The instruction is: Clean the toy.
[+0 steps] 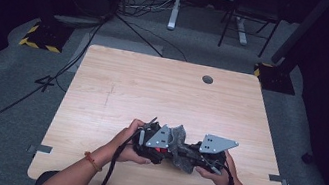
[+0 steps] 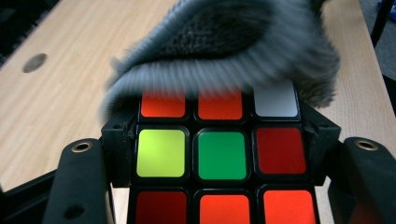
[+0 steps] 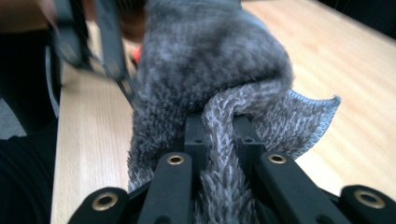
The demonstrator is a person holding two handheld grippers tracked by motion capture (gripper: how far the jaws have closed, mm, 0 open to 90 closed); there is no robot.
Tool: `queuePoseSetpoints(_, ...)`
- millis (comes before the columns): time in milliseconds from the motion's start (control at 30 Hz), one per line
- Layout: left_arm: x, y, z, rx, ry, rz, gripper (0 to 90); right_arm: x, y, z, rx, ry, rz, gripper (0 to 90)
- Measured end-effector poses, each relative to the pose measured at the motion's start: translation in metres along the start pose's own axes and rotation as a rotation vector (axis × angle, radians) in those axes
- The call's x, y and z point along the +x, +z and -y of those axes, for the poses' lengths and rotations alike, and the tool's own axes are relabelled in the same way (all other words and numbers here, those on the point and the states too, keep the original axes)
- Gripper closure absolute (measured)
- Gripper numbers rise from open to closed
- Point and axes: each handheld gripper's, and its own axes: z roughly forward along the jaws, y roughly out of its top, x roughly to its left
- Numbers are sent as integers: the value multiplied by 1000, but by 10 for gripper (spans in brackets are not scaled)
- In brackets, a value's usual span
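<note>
A colour puzzle cube [image 2: 222,154] with red, orange, yellow, green and white tiles sits clamped between the jaws of my left gripper [image 2: 222,161]. A grey fluffy cloth [image 2: 224,46] lies over the cube's far edge, blurred. My right gripper [image 3: 218,140] is shut on a fold of that grey cloth [image 3: 210,70], which bunches up in front of it. In the high view both grippers meet near the table's front edge: the left gripper [image 1: 153,144] with a bit of red cube [image 1: 158,149], the cloth [image 1: 178,140] between them, and the right gripper [image 1: 205,156].
The light wooden table [image 1: 152,90] has a round cable hole [image 1: 207,79] at the far right. Grey carpet, cables and desk legs lie beyond the table. Both of the person's forearms come in from the bottom edge.
</note>
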Motion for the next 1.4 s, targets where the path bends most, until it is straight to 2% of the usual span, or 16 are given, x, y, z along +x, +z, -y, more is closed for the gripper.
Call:
queuePoseSetpoints(67,0,0,0,-5,-3,0,334,1,-2,-2,-12,-5,15,804)
queuePoseSetpoints(133,-1,-1,-1,-22,-2,16,334,-2,-1,0,-12,14,26,803)
queuePoseSetpoints(233,-3,-3,-3,-27,3,17,334,-8,5,5,22,35,36,803)
queuePoseSetpoints(267,-3,-3,-3,-33,3,20,334,-10,9,8,55,38,39,803)
queuePoseSetpoints(333,-2,-6,-4,-51,-3,17,334,-13,13,14,88,40,41,803)
queuePoseSetpoints(400,0,-11,-4,-90,-15,22,334,-14,17,18,107,55,20,802)
queuePoseSetpoints(467,1,-13,-5,-99,-11,13,334,-14,19,20,100,71,-4,802)
queuePoseSetpoints(533,2,-14,-4,-107,-18,12,333,-13,17,17,64,74,-29,803)
queuePoseSetpoints(600,5,-16,-2,-133,-38,35,332,-12,15,14,59,66,-22,804)
queuePoseSetpoints(633,6,-16,-1,-138,-36,40,331,-12,13,15,38,83,-32,804)
queuePoseSetpoints(833,1,-18,-2,-114,8,8,327,-17,5,16,-19,120,-66,805)
queuePoseSetpoints(933,-1,-17,-3,-99,30,-8,326,-16,1,16,-34,109,-67,806)
queuePoseSetpoints(1100,-1,-9,0,-38,27,-14,326,-18,-6,15,-89,132,-87,806)
queuePoseSetpoints(1200,-3,-2,-1,13,48,-31,329,-14,-5,12,-84,113,-71,806)
queuePoseSetpoints(1333,-2,4,2,38,26,-16,331,-12,-4,10,-85,96,-61,805)
queuePoseSetpoints(1400,-2,5,2,46,26,-20,332,-11,-2,10,-66,68,-30,804)
